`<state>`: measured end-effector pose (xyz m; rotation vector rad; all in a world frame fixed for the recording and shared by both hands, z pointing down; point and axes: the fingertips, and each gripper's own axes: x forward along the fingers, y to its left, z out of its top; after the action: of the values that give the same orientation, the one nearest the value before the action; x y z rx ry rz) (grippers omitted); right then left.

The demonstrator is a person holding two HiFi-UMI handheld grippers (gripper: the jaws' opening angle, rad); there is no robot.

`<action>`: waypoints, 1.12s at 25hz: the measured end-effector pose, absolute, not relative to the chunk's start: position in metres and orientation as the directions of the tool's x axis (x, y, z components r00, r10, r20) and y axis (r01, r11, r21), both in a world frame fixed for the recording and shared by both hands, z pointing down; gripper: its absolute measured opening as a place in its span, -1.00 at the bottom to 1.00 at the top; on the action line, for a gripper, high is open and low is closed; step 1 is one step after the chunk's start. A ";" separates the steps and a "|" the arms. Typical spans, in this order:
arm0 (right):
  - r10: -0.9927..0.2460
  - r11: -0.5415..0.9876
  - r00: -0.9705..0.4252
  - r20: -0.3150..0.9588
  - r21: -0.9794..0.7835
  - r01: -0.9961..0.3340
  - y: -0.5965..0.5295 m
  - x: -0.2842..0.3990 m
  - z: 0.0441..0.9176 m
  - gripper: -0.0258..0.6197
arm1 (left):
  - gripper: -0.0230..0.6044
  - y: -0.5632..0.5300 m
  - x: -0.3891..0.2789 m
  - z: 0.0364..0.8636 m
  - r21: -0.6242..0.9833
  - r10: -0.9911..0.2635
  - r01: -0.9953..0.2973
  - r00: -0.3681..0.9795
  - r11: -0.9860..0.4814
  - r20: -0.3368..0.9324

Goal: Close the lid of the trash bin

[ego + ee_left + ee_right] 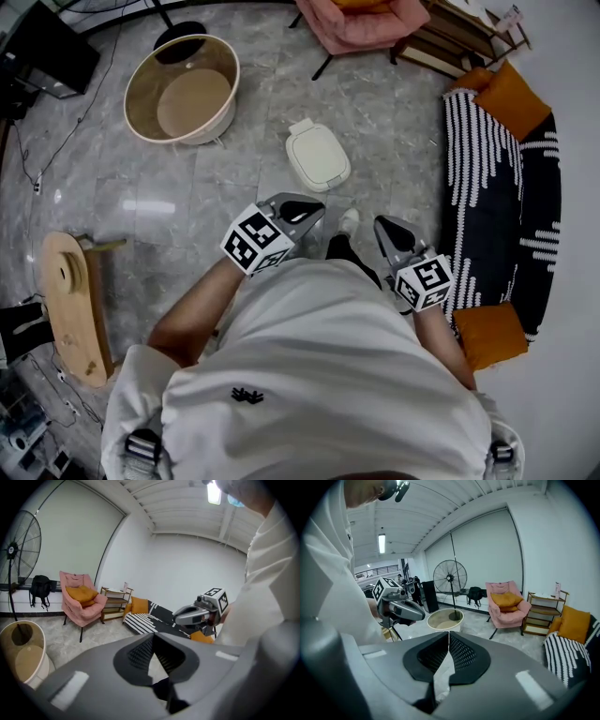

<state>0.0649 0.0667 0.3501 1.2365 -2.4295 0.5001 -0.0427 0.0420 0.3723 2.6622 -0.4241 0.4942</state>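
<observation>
White plastic trash bin [325, 178] sat on the marble floor [403, 122] just ahead of the person [328, 375], well apart from both grippers; from above its lid [315, 152] looked down flat already, tho can't tell if latched. L gripper [314, 210] & R gripper [384, 225] both had jaws pressed together w/ nothing between, held close to the body. Bin prob light, stiff, smooth plastic & would skid if shoved sideways, so best press straight down on lid's centre w/ closed tips, no pinch needed
</observation>
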 end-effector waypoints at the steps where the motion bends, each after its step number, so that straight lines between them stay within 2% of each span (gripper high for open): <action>1: -0.690 0.552 -0.547 0.474 -0.143 -0.821 0.068 0.064 0.350 -0.90 | -0.75 0.043 -0.043 0.372 0.326 -0.217 -0.358 0.892 -0.875 0.396; 28: -0.686 0.566 -0.541 0.487 -0.110 -0.817 0.065 0.065 0.348 -0.91 | -0.75 0.042 -0.043 0.378 0.333 -0.205 -0.350 0.893 -0.875 0.401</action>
<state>0.0655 0.0654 0.3482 1.2188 -2.4108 0.4597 -0.0426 0.0420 0.3777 2.6564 -0.4074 0.5011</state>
